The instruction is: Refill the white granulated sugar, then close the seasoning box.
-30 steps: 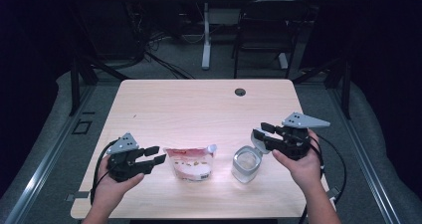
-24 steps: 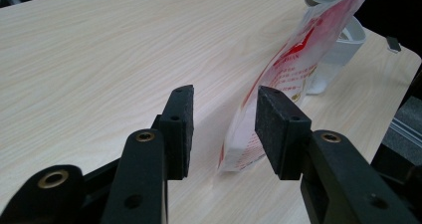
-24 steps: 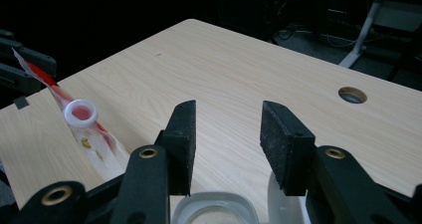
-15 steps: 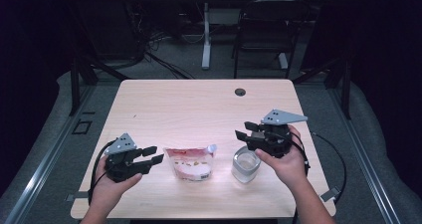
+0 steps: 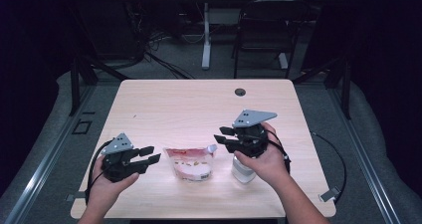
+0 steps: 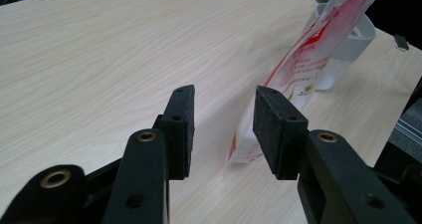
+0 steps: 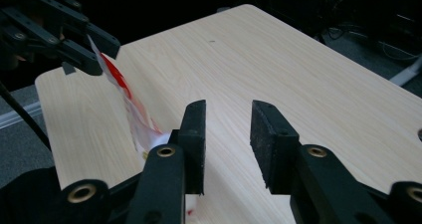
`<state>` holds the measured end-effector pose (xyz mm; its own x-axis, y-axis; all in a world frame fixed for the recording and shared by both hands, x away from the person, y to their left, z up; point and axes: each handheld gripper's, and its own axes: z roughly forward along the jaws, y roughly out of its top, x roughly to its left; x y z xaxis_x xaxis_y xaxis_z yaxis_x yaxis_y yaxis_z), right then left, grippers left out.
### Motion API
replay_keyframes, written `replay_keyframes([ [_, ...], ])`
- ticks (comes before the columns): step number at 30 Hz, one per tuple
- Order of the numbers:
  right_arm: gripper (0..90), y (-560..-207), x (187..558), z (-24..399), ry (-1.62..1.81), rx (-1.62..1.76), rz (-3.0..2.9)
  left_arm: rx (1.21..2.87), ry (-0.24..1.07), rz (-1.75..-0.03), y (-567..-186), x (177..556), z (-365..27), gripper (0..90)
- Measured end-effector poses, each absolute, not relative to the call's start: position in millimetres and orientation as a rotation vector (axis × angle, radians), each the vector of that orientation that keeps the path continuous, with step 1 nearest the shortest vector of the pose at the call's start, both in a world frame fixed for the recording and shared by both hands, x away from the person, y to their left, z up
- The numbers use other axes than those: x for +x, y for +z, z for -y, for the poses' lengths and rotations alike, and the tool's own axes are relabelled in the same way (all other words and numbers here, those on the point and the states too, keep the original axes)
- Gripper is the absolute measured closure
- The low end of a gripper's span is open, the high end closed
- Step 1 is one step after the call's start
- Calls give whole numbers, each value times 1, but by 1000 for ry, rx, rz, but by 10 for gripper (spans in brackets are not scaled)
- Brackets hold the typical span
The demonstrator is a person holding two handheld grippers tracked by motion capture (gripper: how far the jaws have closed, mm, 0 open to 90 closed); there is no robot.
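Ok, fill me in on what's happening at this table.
A person holds a gripper in each hand over a wooden table. A red-and-white pouch stands between them, with a clear jar beside it. The left gripper hovers open beside the pouch, holding nothing. The right gripper is above the jar; its jaws have just been closing, with nothing between them.

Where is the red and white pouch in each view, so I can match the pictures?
High view: pouch stands near the table's front edge, between the two grippers.
Left gripper view: pouch upper right, just beyond the right-hand jaw.
Right gripper view: pouch left, beside the left-hand jaw.
Shared landmark: the light wooden table.
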<state>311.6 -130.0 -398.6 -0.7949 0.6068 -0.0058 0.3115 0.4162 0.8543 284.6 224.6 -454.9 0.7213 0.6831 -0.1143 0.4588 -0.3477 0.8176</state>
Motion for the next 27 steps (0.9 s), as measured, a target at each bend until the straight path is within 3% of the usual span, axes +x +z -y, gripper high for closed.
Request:
replay_keyframes([
  [7,734,-390,312,109,1336,736,-2390,2006,308,-887,-457,286,-229,612],
  [27,728,-387,312,70,1323,637,-2479,2008,298,-900,-458,287,-235,609],
])
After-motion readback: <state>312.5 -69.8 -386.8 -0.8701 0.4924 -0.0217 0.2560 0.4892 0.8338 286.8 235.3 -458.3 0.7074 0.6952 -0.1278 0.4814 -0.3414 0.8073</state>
